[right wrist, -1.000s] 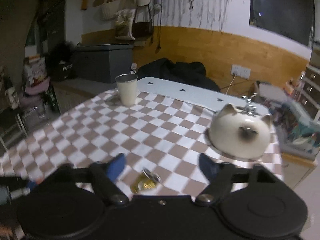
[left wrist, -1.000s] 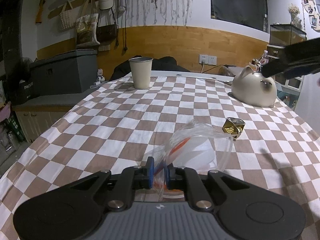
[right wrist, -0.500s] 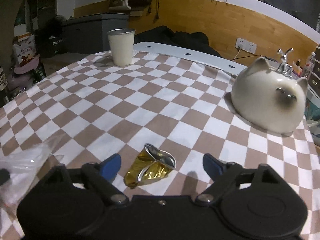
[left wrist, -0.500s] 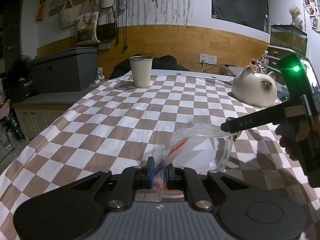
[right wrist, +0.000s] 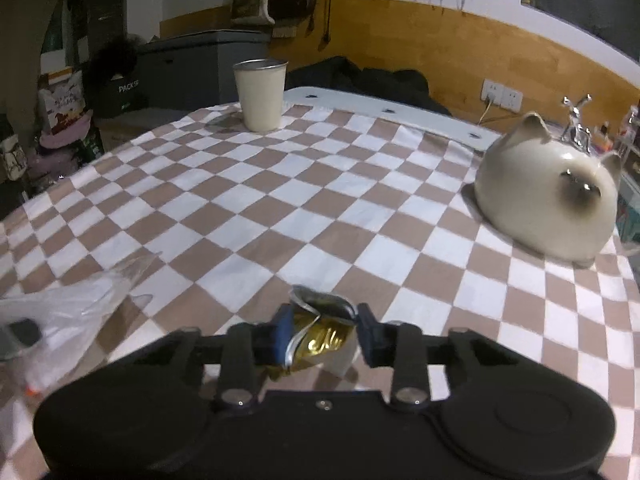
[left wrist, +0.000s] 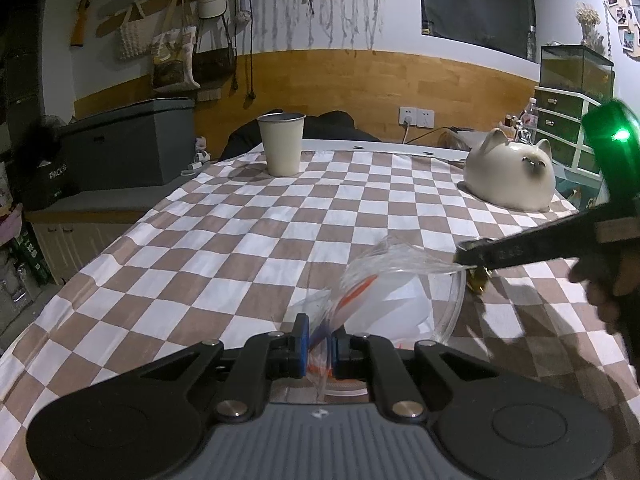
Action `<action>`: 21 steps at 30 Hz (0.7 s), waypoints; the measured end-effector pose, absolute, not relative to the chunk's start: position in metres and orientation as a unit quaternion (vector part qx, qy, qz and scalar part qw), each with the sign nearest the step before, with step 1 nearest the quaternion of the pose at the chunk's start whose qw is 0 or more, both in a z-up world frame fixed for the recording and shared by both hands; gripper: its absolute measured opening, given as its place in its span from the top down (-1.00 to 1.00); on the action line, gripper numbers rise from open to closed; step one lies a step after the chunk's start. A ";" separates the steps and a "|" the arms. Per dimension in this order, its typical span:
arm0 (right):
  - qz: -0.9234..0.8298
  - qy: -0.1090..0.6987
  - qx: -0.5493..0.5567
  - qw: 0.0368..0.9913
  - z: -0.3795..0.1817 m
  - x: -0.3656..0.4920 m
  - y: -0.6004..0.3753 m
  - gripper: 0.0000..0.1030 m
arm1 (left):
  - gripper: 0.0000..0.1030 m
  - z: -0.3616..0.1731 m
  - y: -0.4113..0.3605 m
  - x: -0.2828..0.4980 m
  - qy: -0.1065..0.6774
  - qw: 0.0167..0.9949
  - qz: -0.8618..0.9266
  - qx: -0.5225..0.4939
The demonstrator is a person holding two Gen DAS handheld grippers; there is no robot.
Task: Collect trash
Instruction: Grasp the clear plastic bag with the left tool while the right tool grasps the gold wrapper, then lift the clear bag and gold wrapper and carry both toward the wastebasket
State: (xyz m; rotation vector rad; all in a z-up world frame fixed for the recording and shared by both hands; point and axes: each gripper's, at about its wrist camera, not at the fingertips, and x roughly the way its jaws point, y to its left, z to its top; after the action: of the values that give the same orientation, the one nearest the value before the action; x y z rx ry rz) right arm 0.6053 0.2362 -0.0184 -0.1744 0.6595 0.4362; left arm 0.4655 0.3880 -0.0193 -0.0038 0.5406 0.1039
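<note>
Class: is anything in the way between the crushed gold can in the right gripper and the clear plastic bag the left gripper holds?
Nothing visible. Only bare checkered tablecloth lies between the crushed gold can and the clear plastic bag.

the room is dim, lit from above and behind me, so my tongs throw soft shadows forward over the checked surface (left wrist: pixel 224 240). a green lamp (left wrist: pixel 621 135) flares at the right edge. fisheye bending curves the walls; the corners go black. the right wrist view is grainier and slightly soft.
</note>
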 end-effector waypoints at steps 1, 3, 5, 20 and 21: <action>0.218 0.325 -0.084 0.916 -0.017 0.602 0.234 0.37 | 0.79 -0.019 0.388 0.465 0.266 0.962 0.052 -0.002; 0.219 0.320 -0.104 0.916 -0.017 0.592 0.233 0.38 | 0.79 -0.019 0.388 0.464 0.266 0.963 0.052 -0.002; 0.224 0.321 -0.102 0.914 -0.017 0.583 0.229 0.38 | 0.80 -0.018 0.387 0.463 0.264 0.963 0.052 -0.002; 0.247 0.317 -0.069 0.913 -0.007 0.502 0.184 0.46 | 0.85 -0.008 0.367 0.445 0.258 0.964 0.055 0.005; 0.247 0.318 -0.065 0.913 -0.007 0.498 0.180 0.47 | 0.85 -0.008 0.364 0.440 0.259 0.964 0.058 0.003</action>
State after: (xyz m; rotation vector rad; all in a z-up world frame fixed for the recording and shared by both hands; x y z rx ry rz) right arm 0.4982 0.1800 -0.0068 -0.1341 0.6555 0.5080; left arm 0.4404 0.3645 -0.0081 0.0052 0.5237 0.1181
